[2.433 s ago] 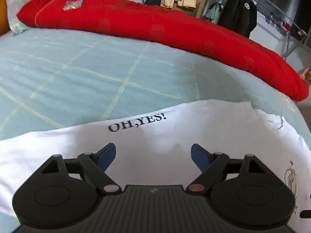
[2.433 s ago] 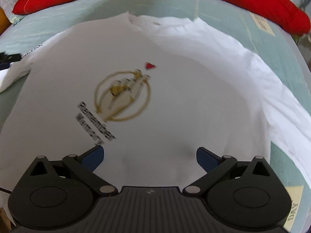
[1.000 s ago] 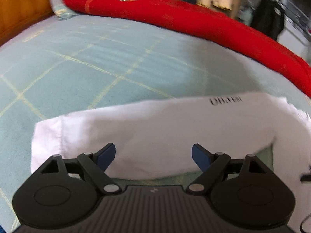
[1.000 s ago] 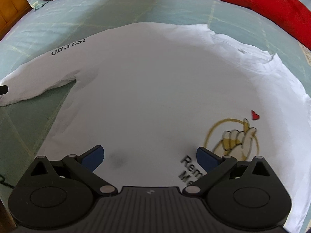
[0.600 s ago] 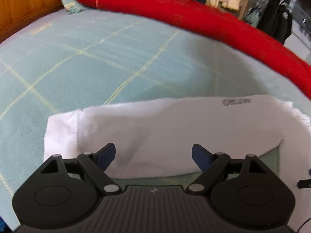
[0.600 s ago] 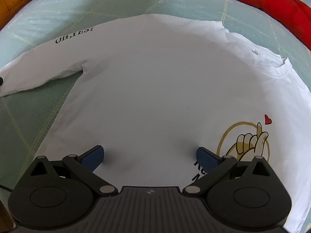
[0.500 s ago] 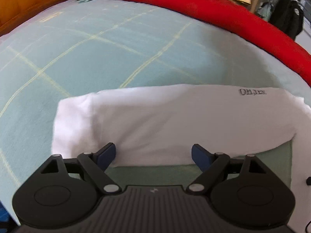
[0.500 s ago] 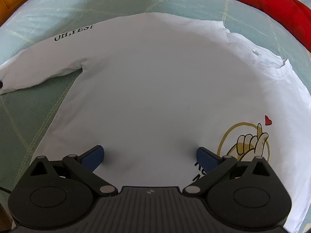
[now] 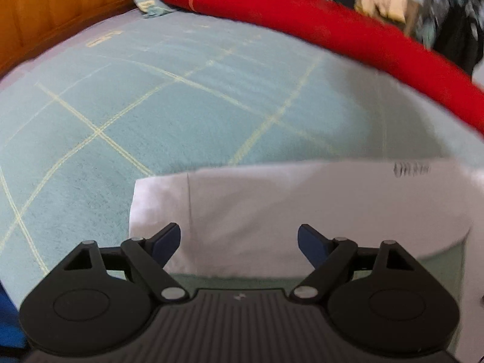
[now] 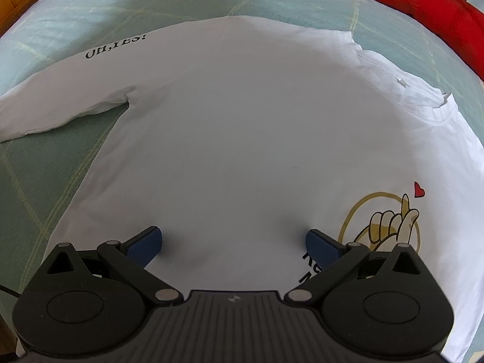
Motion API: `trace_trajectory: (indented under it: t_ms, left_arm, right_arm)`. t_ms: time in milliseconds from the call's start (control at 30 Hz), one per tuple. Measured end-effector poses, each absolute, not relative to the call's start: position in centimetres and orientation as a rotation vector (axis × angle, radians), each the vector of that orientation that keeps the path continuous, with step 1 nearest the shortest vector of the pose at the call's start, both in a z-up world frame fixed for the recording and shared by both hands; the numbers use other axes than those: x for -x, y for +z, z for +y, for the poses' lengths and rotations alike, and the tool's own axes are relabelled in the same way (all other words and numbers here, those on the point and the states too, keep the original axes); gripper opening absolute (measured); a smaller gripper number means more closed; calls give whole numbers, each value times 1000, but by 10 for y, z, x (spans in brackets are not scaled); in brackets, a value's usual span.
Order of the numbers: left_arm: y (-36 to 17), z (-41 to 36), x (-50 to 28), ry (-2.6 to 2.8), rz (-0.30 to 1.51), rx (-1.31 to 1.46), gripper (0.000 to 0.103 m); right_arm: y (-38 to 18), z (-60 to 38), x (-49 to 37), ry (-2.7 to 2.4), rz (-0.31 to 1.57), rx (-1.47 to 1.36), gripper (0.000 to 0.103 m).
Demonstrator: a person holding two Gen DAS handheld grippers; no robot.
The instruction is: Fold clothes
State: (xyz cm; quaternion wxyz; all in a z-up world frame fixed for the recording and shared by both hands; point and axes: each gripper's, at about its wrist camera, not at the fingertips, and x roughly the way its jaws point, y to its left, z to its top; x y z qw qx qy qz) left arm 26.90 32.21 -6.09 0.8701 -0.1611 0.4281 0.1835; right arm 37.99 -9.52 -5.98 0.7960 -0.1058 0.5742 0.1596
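A white long-sleeved shirt (image 10: 242, 139) lies flat on the bed, front up, with a yellow hand print at the right and "OH,YES!" lettering on its left sleeve (image 10: 60, 90). My right gripper (image 10: 234, 243) is open and empty, low over the shirt's body near the hem. In the left wrist view the same sleeve (image 9: 287, 208) stretches across, its cuff at the left. My left gripper (image 9: 239, 242) is open and empty, just over the sleeve's near edge by the cuff.
The shirt rests on a pale green checked bedsheet (image 9: 151, 115). A red quilt (image 9: 332, 30) lies along the far side of the bed and also shows in the right wrist view (image 10: 423, 6). A wooden headboard (image 9: 45, 9) stands at the far left.
My left gripper has moved left along the sleeve, from the lettering to the cuff end. My right gripper has shifted left from the hand print to the plain middle of the shirt. Both stayed open.
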Motion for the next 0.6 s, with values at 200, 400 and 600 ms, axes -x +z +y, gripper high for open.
trace_trajectory:
  t_ms: [200, 400, 600]
  left_arm:
    - [-82, 336, -273, 441, 952, 369, 85]
    - [-65, 338, -258, 468, 963, 411, 85]
    - [-70, 352, -243, 421, 888, 802, 85]
  right_arm:
    - [-60, -96, -380, 347, 1233, 231, 103]
    - [-58, -100, -379, 355, 1231, 228, 103]
    - [-58, -99, -378, 330, 1226, 206, 103]
